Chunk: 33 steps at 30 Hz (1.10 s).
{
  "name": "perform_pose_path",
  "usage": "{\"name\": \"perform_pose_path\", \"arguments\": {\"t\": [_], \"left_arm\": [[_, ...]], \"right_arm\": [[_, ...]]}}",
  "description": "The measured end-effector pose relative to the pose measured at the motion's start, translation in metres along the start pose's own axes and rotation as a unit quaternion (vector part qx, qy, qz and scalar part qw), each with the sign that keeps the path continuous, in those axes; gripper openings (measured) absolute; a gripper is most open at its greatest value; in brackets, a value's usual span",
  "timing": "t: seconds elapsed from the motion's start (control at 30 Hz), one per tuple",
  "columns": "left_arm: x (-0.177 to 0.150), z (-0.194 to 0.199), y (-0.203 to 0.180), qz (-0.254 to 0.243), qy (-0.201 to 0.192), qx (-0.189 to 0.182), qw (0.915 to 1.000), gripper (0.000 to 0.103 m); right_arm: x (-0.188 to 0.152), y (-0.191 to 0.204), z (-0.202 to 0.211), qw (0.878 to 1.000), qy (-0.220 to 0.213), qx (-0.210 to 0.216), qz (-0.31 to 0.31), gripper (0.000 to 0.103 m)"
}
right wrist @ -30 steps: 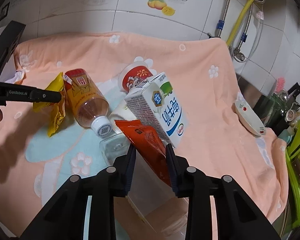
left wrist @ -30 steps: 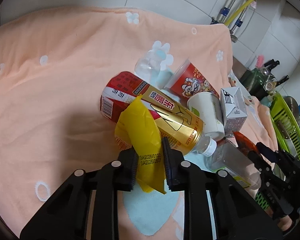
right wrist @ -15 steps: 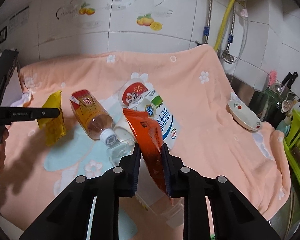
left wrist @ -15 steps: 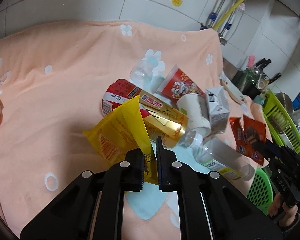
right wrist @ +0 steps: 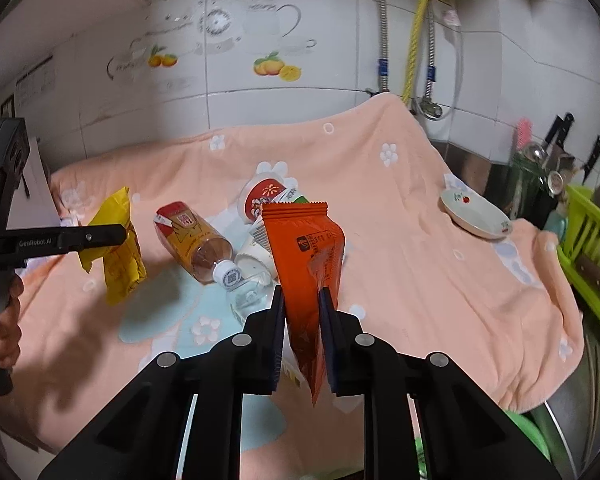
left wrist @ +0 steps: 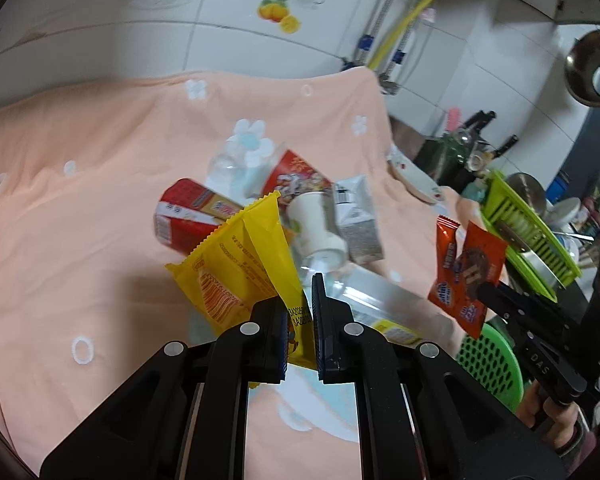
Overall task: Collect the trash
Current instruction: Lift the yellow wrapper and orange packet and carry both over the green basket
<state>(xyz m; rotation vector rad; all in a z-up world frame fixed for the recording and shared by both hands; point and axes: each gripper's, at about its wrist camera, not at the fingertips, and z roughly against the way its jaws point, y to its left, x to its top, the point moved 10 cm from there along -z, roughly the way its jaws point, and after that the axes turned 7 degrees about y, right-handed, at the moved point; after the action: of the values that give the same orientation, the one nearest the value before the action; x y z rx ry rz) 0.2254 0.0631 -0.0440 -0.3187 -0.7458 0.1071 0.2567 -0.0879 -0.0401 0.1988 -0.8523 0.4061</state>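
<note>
Left wrist: crinkled yellow wrapper (left wrist: 240, 268)

Yellow wrapper (left wrist: 240, 264): lower end hidden between left gripper (left wrist: 300, 304) pads.
Clear bottle (left wrist: 384, 308): base hidden behind gripper body.
Red-gold bottle (left wrist: 188, 216): neck hidden behind wrapper.
Green basket (left wrist: 488, 360): partly hidden behind right gripper (right wrist: 302, 300).
Print on orange wrapper (right wrist: 306, 264): too small to read.
</note>
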Motion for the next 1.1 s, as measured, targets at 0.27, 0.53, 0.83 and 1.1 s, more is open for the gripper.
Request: {"name": "perform_pose_path", "arguments": {"t": [0.27,0.53,0.83,1.1], "left_arm": [[-0.009,0.003,-0.054,-0.039,0.006,-0.037,0.9985,0.009],[-0.028,-0.007,-0.113,-0.083,0.026,-0.076,0.9933,0.009],[-0.055,-0.021,-0.191,-0.139,0.053,-0.125,0.9810,0.009],[-0.086,-0.037,-0.259,-0.184,0.085,-0.161,0.9661,0.009]], "right_arm": [[-0.015,-0.022,0.039,0.999,-0.015,-0.007,-0.041,0.017],[-0.048,-0.060,0.076,0.996,-0.019,-0.041,-0.081,0.017],[-0.109,-0.112,0.107,0.987,0.003,-0.096,-0.131,0.018],[-0.153,-0.152,0.131,0.976,0.014,-0.130,-0.174,0.019]]}}
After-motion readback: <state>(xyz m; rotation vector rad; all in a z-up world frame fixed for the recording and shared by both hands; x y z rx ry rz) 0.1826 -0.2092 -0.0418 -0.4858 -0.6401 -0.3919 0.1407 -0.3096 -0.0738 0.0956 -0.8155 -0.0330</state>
